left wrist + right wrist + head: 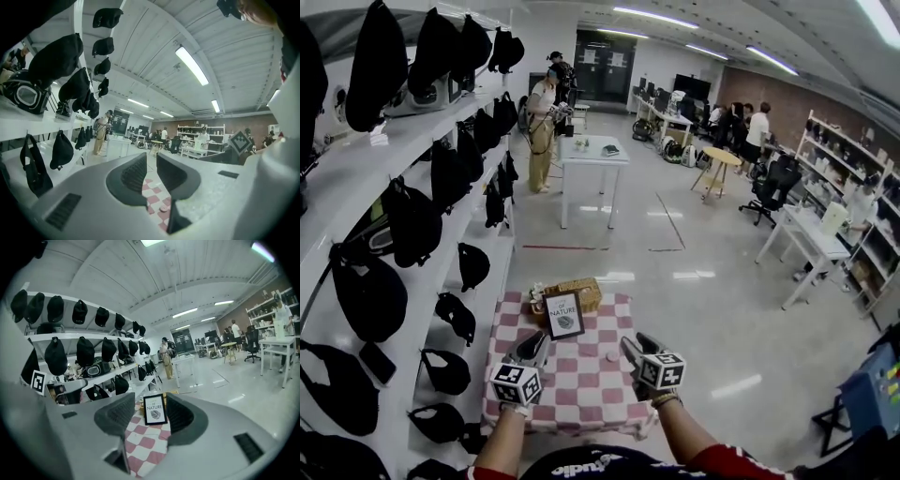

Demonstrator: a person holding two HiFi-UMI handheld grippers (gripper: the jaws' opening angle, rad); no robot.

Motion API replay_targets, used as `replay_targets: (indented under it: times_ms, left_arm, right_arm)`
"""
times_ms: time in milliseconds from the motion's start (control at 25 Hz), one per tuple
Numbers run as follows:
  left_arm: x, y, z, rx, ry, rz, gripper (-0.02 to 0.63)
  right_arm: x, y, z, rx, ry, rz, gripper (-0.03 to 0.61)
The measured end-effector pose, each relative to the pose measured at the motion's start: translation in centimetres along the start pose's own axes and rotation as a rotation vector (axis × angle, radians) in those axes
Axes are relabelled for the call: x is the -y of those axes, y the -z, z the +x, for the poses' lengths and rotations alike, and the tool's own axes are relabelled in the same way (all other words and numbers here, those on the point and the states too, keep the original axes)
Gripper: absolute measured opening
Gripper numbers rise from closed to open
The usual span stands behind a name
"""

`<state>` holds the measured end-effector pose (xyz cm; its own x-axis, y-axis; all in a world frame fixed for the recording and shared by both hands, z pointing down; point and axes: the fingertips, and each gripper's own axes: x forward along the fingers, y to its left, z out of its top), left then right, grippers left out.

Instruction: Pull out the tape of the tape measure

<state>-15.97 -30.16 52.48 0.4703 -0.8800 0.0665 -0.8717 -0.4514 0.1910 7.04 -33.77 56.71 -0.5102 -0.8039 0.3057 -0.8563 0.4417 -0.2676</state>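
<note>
A small round pinkish thing (613, 356), possibly the tape measure, lies on the pink-and-white checked tablecloth (581, 398); it also shows low between the jaws in the left gripper view as the pinkish thing (165, 207). My left gripper (530, 349) hovers above the cloth's left half, open by a narrow gap with nothing in it (151, 164). My right gripper (633, 349) hangs just right of the round thing, open and empty (151, 401). Both point out over the table, and neither touches anything.
A black-framed picture (563, 315) stands at the table's far side in front of a wicker basket (581, 289). White shelves with black bags (412, 225) run along the left. Farther off are a white table (592, 155), a standing person (542, 131) and desks.
</note>
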Motion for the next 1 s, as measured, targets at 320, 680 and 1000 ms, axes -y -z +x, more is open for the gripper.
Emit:
replay_targets:
  times_ms: [320,680,1000]
  left_arm:
    - [0.1,-2.6,-4.2,0.001,-0.003,0.05,0.055]
    - [0.2,-5.8,-7.5,0.046,-0.007,0.063,0.055]
    - [2.0,-10.0,-9.8,0.129,0.024,0.045,0.055]
  right_arm:
    - [-4.7,-2.8,-4.2,0.097,0.017,-0.094,0.202]
    - [-7.5,-6.0,-8.0,0.202,0.039,-0.124,0.196]
    - [-10.8,-8.6,-9.7,0.263,0.011,-0.145,0.19]
